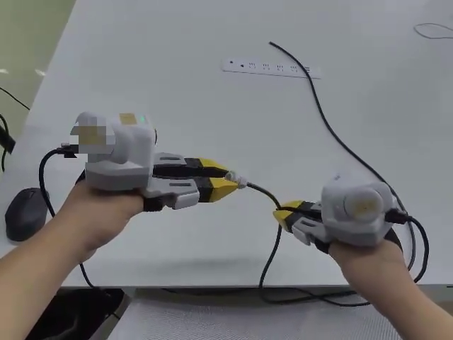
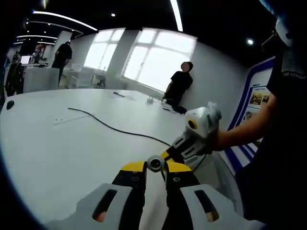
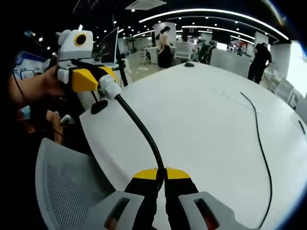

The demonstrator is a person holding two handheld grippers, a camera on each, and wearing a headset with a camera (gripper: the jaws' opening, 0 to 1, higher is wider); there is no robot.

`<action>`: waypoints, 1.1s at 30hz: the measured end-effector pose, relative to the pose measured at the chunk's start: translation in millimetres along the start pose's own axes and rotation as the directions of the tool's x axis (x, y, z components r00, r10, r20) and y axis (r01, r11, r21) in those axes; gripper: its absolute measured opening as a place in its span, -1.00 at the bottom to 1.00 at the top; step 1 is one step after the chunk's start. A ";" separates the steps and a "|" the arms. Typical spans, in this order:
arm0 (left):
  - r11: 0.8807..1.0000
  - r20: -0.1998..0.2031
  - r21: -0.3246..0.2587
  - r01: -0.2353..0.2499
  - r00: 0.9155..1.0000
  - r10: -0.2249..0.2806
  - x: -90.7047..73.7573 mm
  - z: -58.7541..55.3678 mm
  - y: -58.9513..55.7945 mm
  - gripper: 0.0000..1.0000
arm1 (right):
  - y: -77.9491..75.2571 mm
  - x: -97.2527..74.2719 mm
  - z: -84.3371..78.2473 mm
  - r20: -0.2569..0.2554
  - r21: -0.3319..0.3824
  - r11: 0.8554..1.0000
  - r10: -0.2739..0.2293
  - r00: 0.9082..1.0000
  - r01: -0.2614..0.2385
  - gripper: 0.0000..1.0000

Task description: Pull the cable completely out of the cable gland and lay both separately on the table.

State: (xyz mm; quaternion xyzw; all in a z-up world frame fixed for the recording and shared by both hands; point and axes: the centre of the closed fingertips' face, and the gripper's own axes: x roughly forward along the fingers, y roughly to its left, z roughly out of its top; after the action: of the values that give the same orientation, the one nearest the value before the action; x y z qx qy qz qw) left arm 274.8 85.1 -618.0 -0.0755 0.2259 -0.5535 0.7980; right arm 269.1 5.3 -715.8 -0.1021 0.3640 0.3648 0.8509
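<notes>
In the head view my left gripper (image 1: 236, 183) sits at centre left of the frame, its yellow-tipped jaws closed narrowly on the small pale cable gland (image 1: 240, 182). My right gripper (image 1: 282, 212) is lower and to the right, its jaws pinched on the black cable (image 1: 260, 192). The cable runs as a short sloping stretch from the gland down to my right jaws. Both grippers hang above the near edge of the white table (image 1: 177, 92), so gland and cable are in the air, not lying on it.

In the left gripper view the gland (image 2: 156, 163) shows as a round grey ring clamped between my jaws at bottom centre (image 2: 156, 166). The right gripper (image 2: 169, 154) is just behind it, to the right.

In the right gripper view my jaws (image 3: 160, 173) are nearly together at bottom centre with the cable (image 3: 139, 125) gripped between them. The cable curves up and left into the gland (image 3: 110, 86), which the left gripper (image 3: 102, 79) holds at upper left. The cable end is inside the gland, not pulled free.

On the table, in the upper middle of the head view, lies a white power strip (image 1: 272, 69). A second cable (image 1: 327, 122) trails from it toward the right. A dark mouse (image 1: 24, 212) rests at the left edge. A mesh chair (image 3: 62, 189) shows at lower left of the right gripper view.
</notes>
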 end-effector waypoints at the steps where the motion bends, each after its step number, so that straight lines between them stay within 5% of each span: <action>1: 1.000 0.000 -0.001 0.002 1.000 -0.002 0.0 -0.1 -0.5 -0.71 | 0.1 0.2 -2.8 -0.006 -0.008 1.000 -0.003 1.000 0.003 -1.00; 17: 1.000 0.002 0.005 -0.005 1.000 0.005 -2.1 1.0 0.2 -0.71 | 2.7 -4.0 -15.2 -0.013 -0.013 1.000 0.004 1.000 -0.004 -1.00; 33: 1.000 -0.010 0.026 -0.005 1.000 0.005 1.3 -5.7 0.2 -0.70 | 0.2 -9.9 3.5 0.005 -0.036 0.999 0.007 1.000 -0.006 -1.00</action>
State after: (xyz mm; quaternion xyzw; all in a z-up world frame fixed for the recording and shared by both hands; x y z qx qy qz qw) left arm 272.9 84.7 -623.4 -0.0619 0.2230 -0.5546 0.7993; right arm 266.2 1.6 -706.4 -0.1152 0.3558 0.3743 0.8486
